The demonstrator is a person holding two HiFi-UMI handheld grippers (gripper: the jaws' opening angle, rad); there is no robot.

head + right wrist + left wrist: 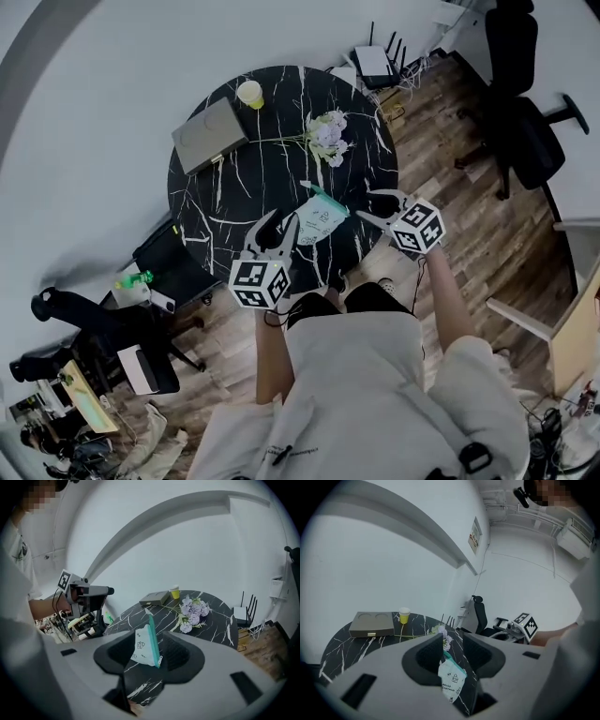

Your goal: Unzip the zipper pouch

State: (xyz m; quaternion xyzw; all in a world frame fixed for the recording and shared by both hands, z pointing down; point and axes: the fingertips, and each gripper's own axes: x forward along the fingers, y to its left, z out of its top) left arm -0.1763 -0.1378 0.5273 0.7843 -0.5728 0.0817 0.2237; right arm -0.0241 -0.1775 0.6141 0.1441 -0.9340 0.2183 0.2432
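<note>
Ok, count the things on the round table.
4: a grey box at the far left, a yellow cup beside it, flowers toward the right, the pouch at the near edge.

Round black marble table (234, 187), white veins all over. At the far edge there's a grey box (210, 134), with a yellow cup (249, 93) just beside it. Flowers (327, 134) lie mid-table, and the pouch (320, 217) lies flat near the near edge.

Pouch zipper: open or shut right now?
Looks shut: the teal zipper runs as one unbroken strip, no gap showing. The pouch lies flat on the table, untouched.
</note>
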